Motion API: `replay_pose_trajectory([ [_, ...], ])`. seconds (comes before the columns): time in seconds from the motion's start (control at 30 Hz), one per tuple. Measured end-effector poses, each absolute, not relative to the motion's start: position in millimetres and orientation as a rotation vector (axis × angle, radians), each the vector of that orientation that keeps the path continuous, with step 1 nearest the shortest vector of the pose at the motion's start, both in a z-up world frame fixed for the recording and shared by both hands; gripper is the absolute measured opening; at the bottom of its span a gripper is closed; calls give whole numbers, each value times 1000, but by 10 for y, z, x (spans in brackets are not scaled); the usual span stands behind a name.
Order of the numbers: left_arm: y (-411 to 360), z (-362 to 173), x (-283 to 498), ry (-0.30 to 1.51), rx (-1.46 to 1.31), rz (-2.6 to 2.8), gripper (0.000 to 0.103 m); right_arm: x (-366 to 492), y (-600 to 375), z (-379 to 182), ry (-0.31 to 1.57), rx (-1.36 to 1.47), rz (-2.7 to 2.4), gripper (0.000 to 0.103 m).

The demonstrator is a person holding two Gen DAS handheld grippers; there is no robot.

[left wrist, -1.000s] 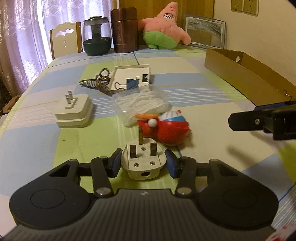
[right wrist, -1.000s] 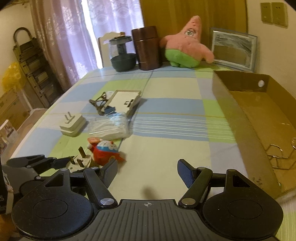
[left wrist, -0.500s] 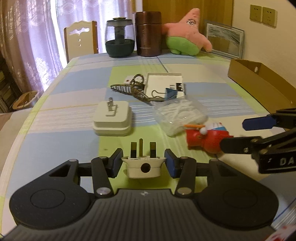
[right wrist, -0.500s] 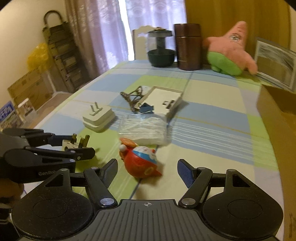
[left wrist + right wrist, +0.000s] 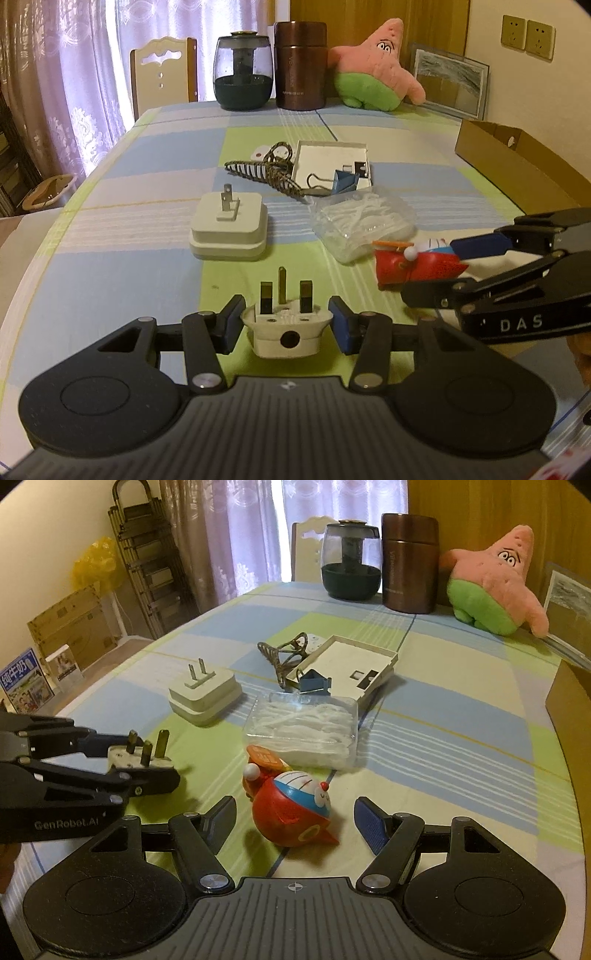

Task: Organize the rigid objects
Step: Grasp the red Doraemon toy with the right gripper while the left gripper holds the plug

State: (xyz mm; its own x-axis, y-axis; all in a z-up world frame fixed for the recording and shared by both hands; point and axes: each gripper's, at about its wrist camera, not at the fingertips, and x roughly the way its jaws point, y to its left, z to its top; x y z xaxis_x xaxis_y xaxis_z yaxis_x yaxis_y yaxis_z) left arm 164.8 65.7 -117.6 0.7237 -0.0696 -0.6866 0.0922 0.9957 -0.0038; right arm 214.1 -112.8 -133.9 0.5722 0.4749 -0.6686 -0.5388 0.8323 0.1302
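2 grippers are working at once. The left gripper (image 5: 284, 325) is pinching a white 3-pin plug (image 5: 284, 325) between its blue pads and holding it just above the checked tablecloth (image 5: 110, 288). The right gripper (image 5: 294, 823) is standing with its jaws wide apart, 1 on each side of the red toy (image 5: 291, 812) – not touching it yet, as far as I can tell. The toy is lying on the cloth, just in front of the clear box of floss picks (image 5: 306, 731).

So the step in hand looks like picking things up to sort them. Next, the right jaws are needing to squeeze in on the toy's round body – it may roll or slip, so a gentle, centred pinch seems best. The brown cardboard box (image 5: 517, 166) at the right is probably where the things are going.

Counting: 1 held plug, 1 square 2-pin adapter (image 5: 229, 229), 1 toy, 1 floss box, 1 white tray (image 5: 328, 162), 1 blue binder clip (image 5: 343, 181), 1 hair claw (image 5: 266, 171).
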Motion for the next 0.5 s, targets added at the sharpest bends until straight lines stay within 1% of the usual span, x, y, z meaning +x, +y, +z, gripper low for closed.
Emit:
replay_pose_trajectory([
  [0.17,654,-1267,1640,793,24,-71,44,2151,-1120,-1330,753,-90,598,68],
  [0.5,620,-1289,1598,771,50,-61,44,2148,-1116,-1322,749,-88,602,68],
])
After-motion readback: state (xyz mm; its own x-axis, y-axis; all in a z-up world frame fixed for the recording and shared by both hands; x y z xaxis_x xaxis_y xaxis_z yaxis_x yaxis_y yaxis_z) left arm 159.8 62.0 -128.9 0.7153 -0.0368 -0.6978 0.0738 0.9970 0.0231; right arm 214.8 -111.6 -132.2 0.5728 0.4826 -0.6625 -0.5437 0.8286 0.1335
